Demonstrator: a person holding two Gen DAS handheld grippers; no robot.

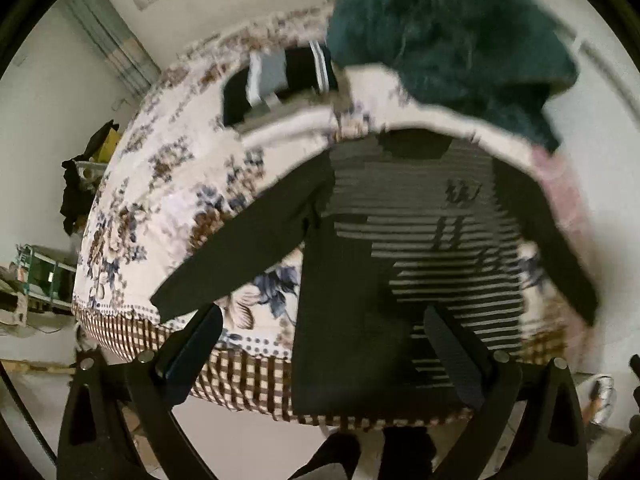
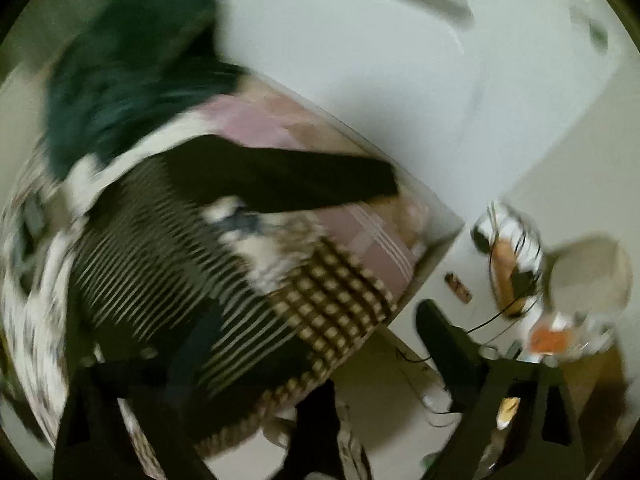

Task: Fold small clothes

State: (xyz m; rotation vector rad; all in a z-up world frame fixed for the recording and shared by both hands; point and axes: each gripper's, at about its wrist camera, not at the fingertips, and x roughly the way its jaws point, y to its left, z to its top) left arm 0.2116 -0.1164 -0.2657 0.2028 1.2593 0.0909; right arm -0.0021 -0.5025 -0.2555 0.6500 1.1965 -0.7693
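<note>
A small black top with grey-striped front (image 1: 420,240) lies flat on the floral bedspread (image 1: 168,184), sleeves spread; its hem reaches the bed's near edge. It shows blurred in the right wrist view (image 2: 160,264), one black sleeve (image 2: 288,180) stretched right. My left gripper (image 1: 324,332) is open, its fingers (image 1: 196,340) apart over the hem and the bedspread, holding nothing. My right gripper (image 2: 312,340) is open at the bed's right corner, one finger (image 2: 444,340) over the floor.
A fluffy dark teal garment (image 1: 452,40) lies behind the top, also seen in the right wrist view (image 2: 120,72). Folded black, grey and white clothes (image 1: 280,76) sit further back. A pink cloth (image 2: 372,244) lies at the right edge. Clutter and shoes (image 2: 516,264) are on the floor.
</note>
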